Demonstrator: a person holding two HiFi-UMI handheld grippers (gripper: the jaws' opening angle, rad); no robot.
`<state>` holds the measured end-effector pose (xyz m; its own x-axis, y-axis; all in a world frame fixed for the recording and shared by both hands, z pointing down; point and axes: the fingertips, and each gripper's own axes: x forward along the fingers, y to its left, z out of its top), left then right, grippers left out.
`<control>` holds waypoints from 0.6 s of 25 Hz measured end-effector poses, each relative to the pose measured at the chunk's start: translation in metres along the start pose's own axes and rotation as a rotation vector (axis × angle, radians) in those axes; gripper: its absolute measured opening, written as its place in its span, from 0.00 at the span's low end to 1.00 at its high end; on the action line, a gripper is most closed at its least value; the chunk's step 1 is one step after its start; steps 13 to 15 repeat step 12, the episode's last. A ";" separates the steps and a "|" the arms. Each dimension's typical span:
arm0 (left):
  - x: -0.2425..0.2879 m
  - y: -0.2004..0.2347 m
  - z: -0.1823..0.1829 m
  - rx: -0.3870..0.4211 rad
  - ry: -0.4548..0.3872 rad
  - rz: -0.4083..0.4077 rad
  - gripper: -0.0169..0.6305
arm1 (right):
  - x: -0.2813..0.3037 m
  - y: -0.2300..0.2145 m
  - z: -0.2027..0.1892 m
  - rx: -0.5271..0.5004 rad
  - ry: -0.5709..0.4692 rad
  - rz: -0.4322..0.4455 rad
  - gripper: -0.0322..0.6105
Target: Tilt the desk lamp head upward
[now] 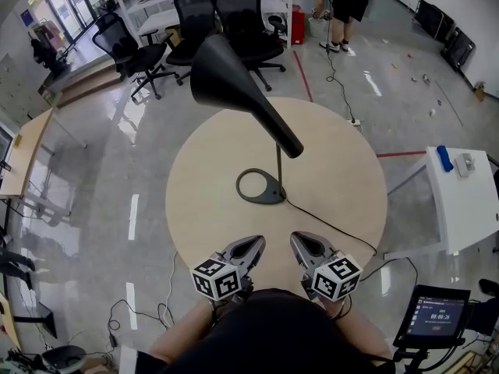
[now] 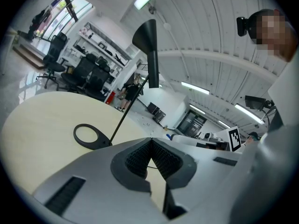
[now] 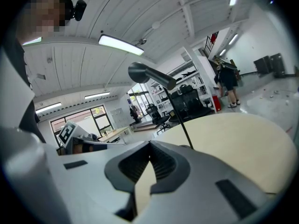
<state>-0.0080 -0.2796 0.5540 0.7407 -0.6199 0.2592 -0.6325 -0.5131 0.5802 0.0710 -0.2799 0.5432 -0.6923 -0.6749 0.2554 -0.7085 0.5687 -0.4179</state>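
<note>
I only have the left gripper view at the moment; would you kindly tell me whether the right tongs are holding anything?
Observer: No. The right gripper has its tongs shut on nothing, and only bare table shows beyond them.
Operator: Thank you. Where does the lamp's cable go?
Observer: In the head view the cable runs from the lamp base across the tabletop and off the table's edge on the right gripper's side.
</note>
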 end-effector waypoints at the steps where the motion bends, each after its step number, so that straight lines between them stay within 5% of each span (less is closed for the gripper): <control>1: 0.000 0.000 -0.001 -0.001 0.001 0.000 0.03 | 0.000 0.000 0.000 0.001 0.001 0.000 0.06; 15: 0.002 0.003 -0.001 -0.003 0.009 -0.002 0.03 | 0.002 -0.001 -0.001 0.005 0.008 -0.002 0.05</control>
